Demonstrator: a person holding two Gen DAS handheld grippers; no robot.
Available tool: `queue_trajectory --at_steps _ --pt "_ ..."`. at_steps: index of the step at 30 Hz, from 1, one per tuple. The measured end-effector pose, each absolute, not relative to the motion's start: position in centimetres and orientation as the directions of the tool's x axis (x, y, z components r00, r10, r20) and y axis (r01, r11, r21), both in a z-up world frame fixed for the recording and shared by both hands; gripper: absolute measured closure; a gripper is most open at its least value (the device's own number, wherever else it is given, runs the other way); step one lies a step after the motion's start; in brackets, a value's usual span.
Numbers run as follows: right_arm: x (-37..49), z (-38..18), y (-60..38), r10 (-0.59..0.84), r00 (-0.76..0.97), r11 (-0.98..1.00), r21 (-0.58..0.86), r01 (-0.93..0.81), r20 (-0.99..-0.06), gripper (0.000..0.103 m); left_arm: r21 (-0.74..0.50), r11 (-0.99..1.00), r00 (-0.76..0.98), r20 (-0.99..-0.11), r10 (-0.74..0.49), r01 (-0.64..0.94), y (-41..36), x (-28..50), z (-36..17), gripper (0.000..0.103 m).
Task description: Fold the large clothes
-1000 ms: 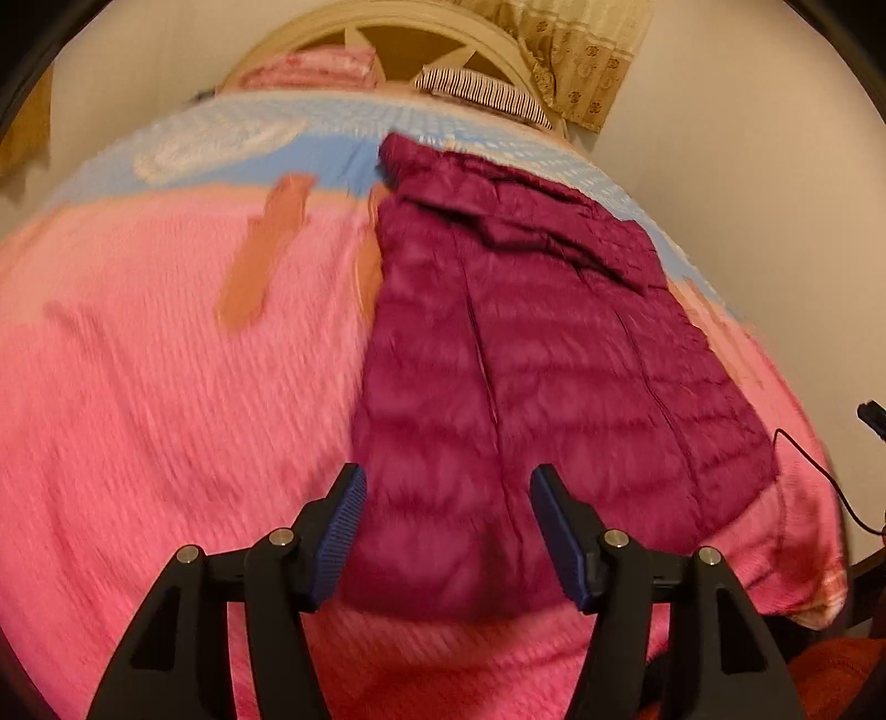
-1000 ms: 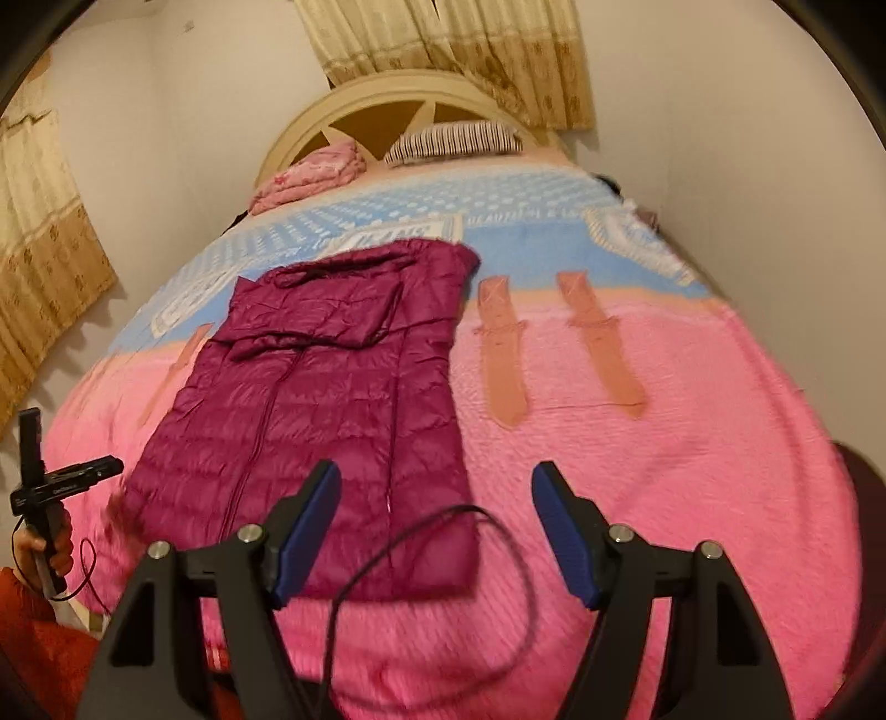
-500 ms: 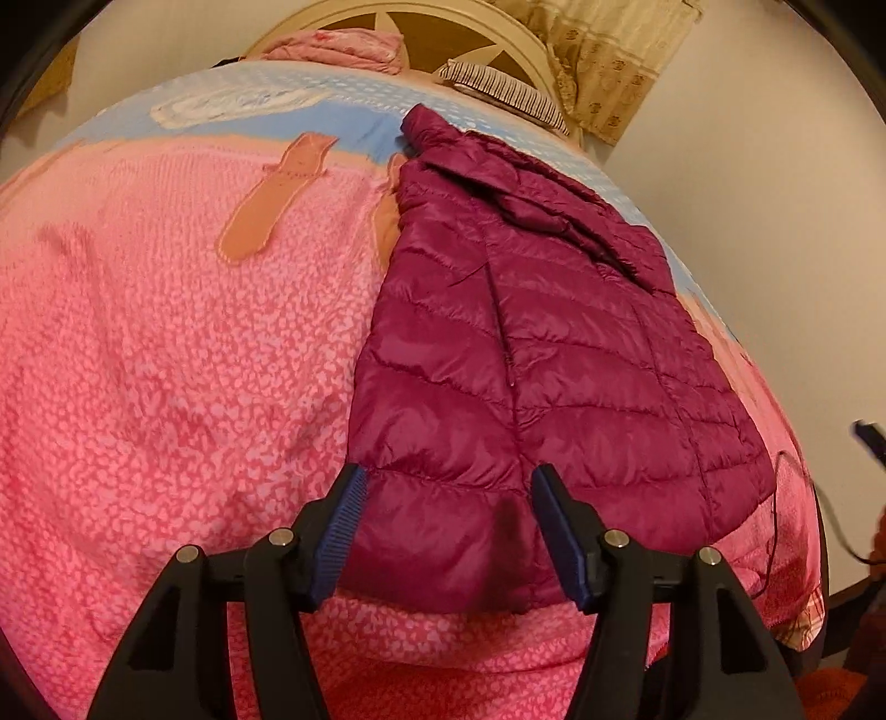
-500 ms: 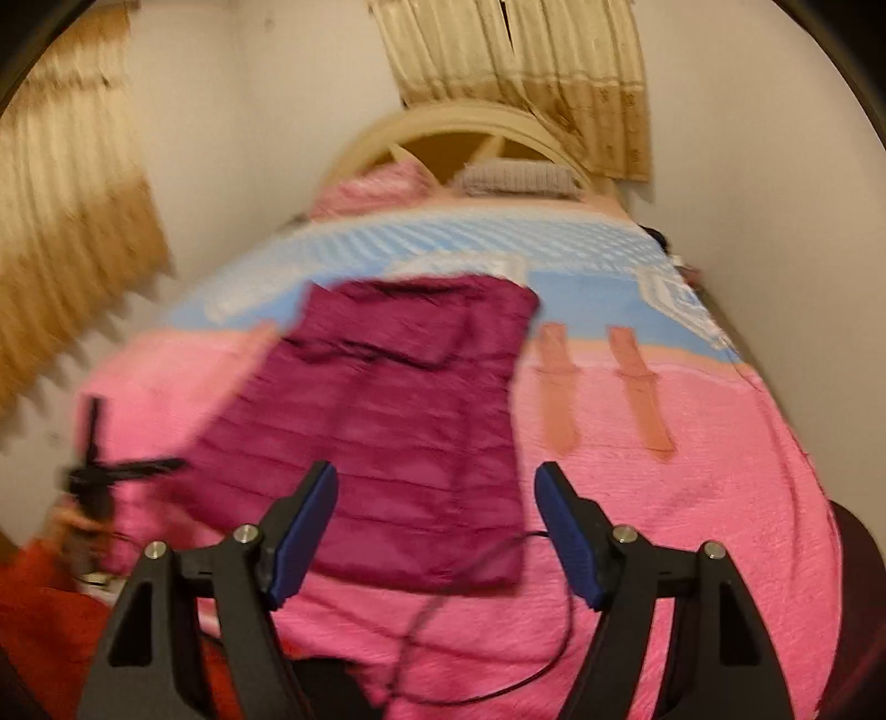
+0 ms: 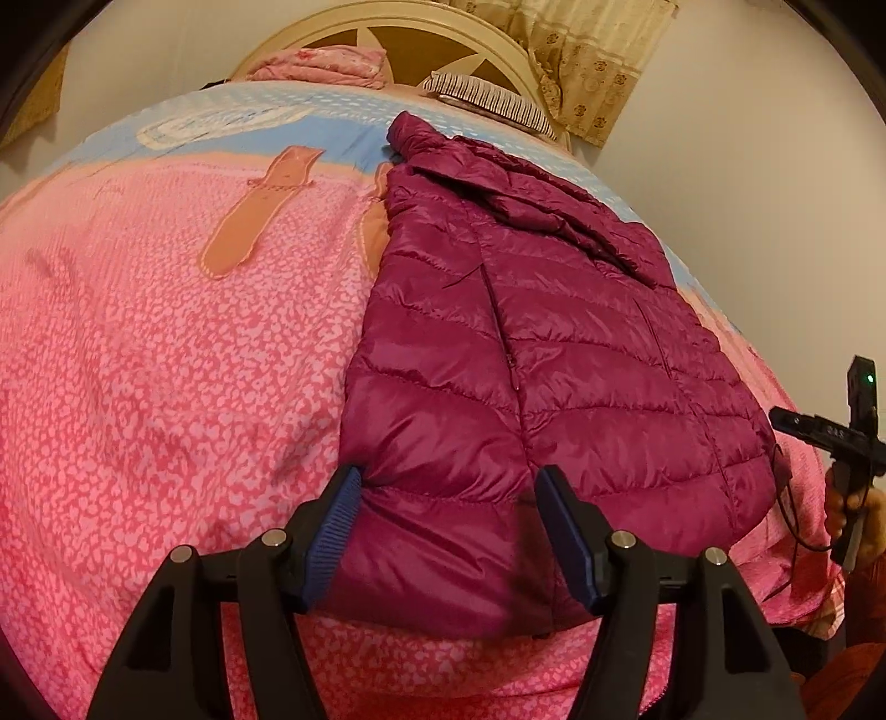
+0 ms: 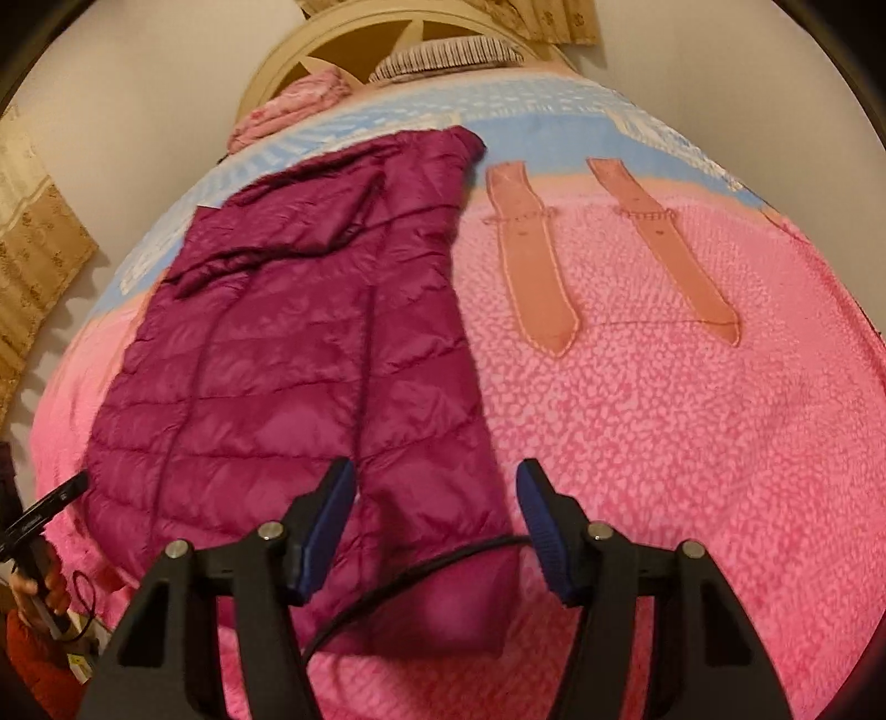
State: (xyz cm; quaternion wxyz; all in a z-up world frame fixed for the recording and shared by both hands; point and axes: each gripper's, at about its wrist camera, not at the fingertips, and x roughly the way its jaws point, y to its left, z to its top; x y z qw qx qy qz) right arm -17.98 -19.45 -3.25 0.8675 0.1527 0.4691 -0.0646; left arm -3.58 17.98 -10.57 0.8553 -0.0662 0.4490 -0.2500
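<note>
A magenta quilted puffer jacket (image 5: 531,354) lies flat and lengthwise on the pink bedspread (image 5: 166,360), hood end toward the headboard. It also shows in the right wrist view (image 6: 299,354). My left gripper (image 5: 448,498) is open, its blue pads straddling the jacket's near hem at its left corner. My right gripper (image 6: 434,490) is open above the hem's right corner, with a black cable (image 6: 421,570) crossing under it. Neither gripper holds anything.
The bedspread (image 6: 664,443) has orange strap appliqués (image 6: 531,249) and a blue band near the headboard (image 5: 398,33). A folded pink blanket (image 5: 321,58) and a striped pillow (image 5: 493,94) lie at the head. Walls and curtains flank the bed.
Both grippers have come down and in toward the jacket's near hem. The left now straddles the left hem corner, the right the right corner. Both stay open.
</note>
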Motion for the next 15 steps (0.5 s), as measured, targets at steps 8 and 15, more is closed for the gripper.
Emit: queue_trajectory --at_steps 8,15 --pt "-19.8 1.9 -21.8 -0.101 0.724 0.91 0.231 0.344 -0.682 0.062 -0.384 0.856 0.466 -0.721 -0.513 0.348 18.5 -3.3 -10.3 0.035" --pt "-22.2 5.0 -23.0 0.34 0.87 0.635 0.769 0.066 -0.356 0.06 -0.465 0.833 0.452 -0.7 -0.553 0.301 19.4 -2.8 -10.1 0.035"
